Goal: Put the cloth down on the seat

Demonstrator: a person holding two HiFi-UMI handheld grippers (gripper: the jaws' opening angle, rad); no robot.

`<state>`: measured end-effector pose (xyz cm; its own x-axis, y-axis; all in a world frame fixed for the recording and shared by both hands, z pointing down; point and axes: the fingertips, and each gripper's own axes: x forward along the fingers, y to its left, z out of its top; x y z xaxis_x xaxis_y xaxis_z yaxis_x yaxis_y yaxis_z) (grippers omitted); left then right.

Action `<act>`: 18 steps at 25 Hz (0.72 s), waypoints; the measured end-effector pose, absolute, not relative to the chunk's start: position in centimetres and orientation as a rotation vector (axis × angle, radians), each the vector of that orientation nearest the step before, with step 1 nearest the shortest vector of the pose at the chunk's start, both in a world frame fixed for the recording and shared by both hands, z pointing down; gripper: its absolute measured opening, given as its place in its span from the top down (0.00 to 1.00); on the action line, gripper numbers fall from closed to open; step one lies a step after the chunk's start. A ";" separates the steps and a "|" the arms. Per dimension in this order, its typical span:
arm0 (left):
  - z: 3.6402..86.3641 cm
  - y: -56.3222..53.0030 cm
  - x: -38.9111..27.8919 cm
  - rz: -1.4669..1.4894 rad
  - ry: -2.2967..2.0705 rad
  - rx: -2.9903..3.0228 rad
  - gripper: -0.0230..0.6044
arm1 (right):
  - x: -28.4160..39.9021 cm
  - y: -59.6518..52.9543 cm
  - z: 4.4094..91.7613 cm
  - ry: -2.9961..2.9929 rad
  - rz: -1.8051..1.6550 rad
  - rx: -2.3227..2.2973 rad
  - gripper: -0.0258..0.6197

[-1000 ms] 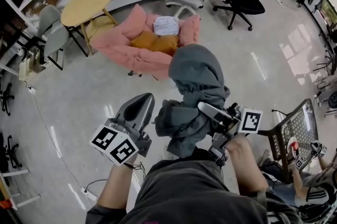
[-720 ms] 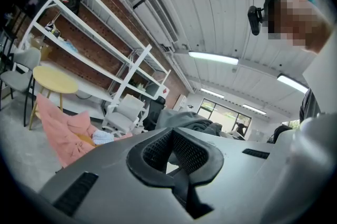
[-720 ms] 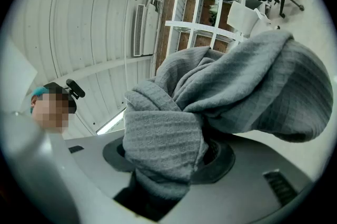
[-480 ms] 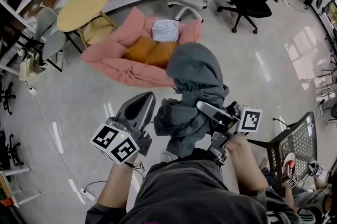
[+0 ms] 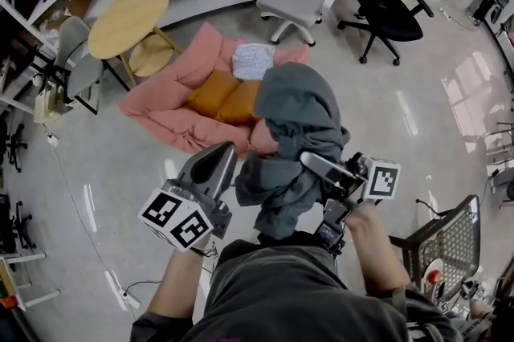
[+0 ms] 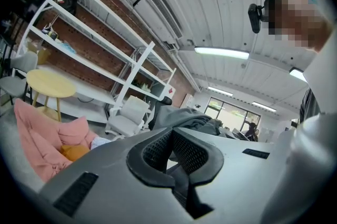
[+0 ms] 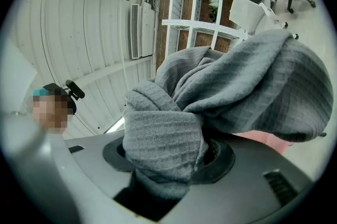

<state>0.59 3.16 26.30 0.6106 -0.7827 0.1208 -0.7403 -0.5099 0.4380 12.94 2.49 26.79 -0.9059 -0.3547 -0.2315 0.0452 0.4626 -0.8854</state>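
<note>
Over the pale floor (image 5: 450, 75), in front of the person's body, the grey cloth (image 5: 293, 140) hung bunched in the right claw (image 5: 321, 169). Seen from the head view, its long axis ran from the person's waist out ahead. The rounded, bulging end pointed forward at the pink seat (image 5: 173, 103), and the looser folds trailed back and down toward the person. That forward end overlapped the seat's near corner in the picture, though whether it touched the seat could not be told.

From the right claw's own view, the two jaws of the right claw (image 7: 168, 160) were clamped on a thick wad of the cloth (image 7: 237, 91), held fairly wide apart by the bulk of it, with the rest billowing up and to the right.

Just to the left of the cloth, the left claw (image 5: 218, 160) pointed the same way. Its own view showed the left claw (image 6: 174, 152) with pads drawn together and nothing between them.

Two orange cushions (image 5: 221, 91) lay on the seat.
</note>
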 end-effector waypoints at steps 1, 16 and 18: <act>26.2 2.6 0.9 -0.123 -1.209 2.390 0.95 | 13.2 1.9 26.6 2.330 -1.428 -0.255 0.61; 26.9 -4.5 1.0 -0.117 -1.180 2.406 0.95 | 12.6 -5.7 26.1 2.376 -1.399 -0.282 0.61; 27.4 -5.9 0.4 -0.116 -1.177 2.396 0.95 | 11.9 -7.2 26.5 2.385 -1.400 -0.294 0.61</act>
<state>0.38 -5.86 27.39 0.6295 -0.7667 0.1258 -0.7274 -0.5247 0.4422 11.91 -7.21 26.48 -0.9143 -0.3527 -0.1994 0.0021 0.4879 -0.8729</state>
